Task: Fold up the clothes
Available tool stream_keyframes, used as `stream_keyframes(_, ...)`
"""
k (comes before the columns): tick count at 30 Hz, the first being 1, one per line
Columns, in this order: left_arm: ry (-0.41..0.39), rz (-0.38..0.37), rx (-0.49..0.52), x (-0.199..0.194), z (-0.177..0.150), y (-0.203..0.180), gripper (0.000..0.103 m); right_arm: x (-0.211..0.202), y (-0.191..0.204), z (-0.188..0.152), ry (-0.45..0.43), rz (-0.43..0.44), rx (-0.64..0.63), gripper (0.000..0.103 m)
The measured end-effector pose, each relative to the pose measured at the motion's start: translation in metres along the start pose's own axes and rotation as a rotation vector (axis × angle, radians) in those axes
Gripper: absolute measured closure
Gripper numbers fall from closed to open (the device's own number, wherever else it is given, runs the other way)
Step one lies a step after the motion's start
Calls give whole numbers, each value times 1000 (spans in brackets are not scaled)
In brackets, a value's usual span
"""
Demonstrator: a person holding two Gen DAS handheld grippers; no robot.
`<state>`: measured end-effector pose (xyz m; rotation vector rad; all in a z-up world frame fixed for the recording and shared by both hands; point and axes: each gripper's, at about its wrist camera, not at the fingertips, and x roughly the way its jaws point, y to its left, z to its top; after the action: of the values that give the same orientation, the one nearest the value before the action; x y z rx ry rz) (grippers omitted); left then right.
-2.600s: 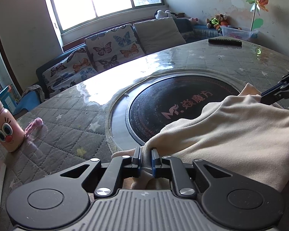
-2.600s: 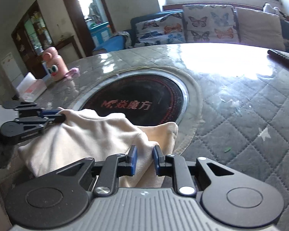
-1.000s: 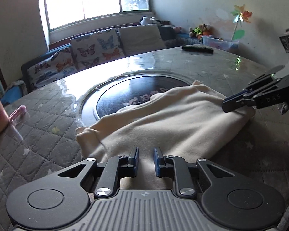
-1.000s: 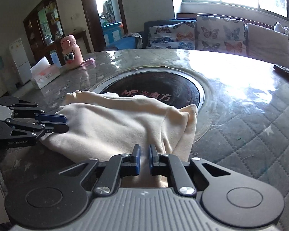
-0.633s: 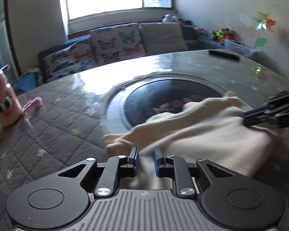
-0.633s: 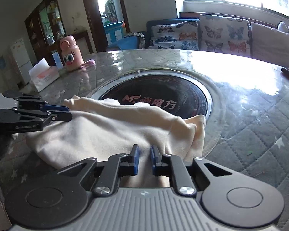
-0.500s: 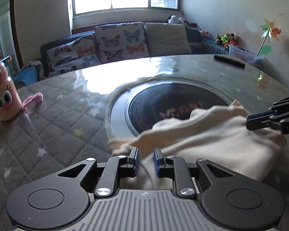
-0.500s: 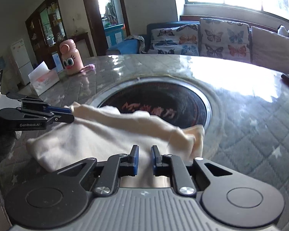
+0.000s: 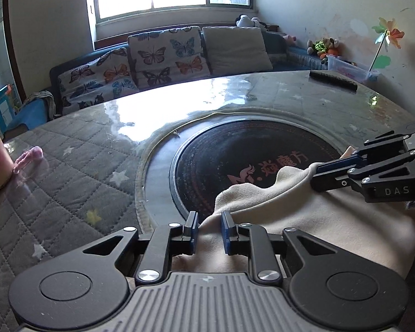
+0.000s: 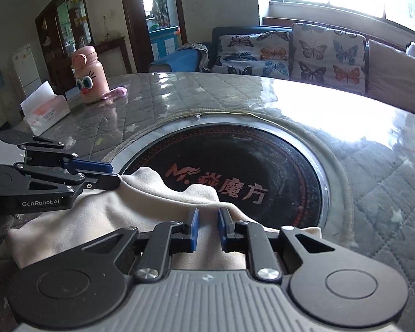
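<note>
A cream garment (image 9: pixel 312 221) lies bunched at the near edge of the round table, partly over the black cooktop disc (image 9: pixel 251 155). My left gripper (image 9: pixel 209 231) is shut on its left edge, cloth between the blue pads. My right gripper (image 10: pixel 206 229) is shut on the right edge of the garment (image 10: pixel 130 210). The right gripper also shows in the left wrist view (image 9: pixel 318 175), holding a raised fold. The left gripper shows in the right wrist view (image 10: pixel 116 175), holding the other corner. The two grippers are close together.
A pink cartoon bottle (image 10: pixel 90 74) and a tissue box (image 10: pixel 45 112) stand at the table's left. A pink cloth scrap (image 9: pixel 29 159) lies beside the bottle. A black remote (image 9: pixel 333 80) lies at the far right. A sofa with butterfly cushions (image 9: pixel 163 55) runs behind the table.
Both grippers have moved closer together and forward with the garment's edges, bunching the cloth toward the near table edge. More of the black disc is uncovered.
</note>
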<state>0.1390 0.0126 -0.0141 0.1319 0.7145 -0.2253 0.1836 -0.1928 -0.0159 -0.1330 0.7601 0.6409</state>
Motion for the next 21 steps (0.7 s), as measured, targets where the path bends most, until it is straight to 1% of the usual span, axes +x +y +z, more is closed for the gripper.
stream_keyframes(1, -5, 4, 4, -2, 1, -2, 82, -1, 2, 0, -2, -2, -6, 83)
stream_keyframes(4, -29, 9, 15, -15, 1, -7, 82, -13, 12, -2, -10, 17, -40, 78)
stream_keyframes(6, -47, -5, 24, -25, 0, -13, 82, -23, 19, -4, -16, 36, -66, 78)
stream_keyframes(8, -59, -24, 39, -33, -2, -21, 82, -31, 27, -7, -14, 53, -95, 75)
stream_keyframes(11, -66, -54, 63, -43, -11, -36, 82, -42, 38, -14, -13, 60, -138, 72)
stream_keyframes(14, -77, -78, 92, -53, -21, -53, 82, -54, 48, -25, -19, 54, -180, 67)
stream_keyframes(16, -82, -89, 112, -57, -28, -63, 82, -58, 52, -34, -14, 55, -187, 67)
stream_keyframes(19, -81, -88, 146, -58, -37, -75, 82, -59, 59, -49, -16, 37, -215, 67)
stream_keyframes(21, -79, -76, 149, -58, -41, -78, 82, -60, 64, -56, -47, 14, -239, 67)
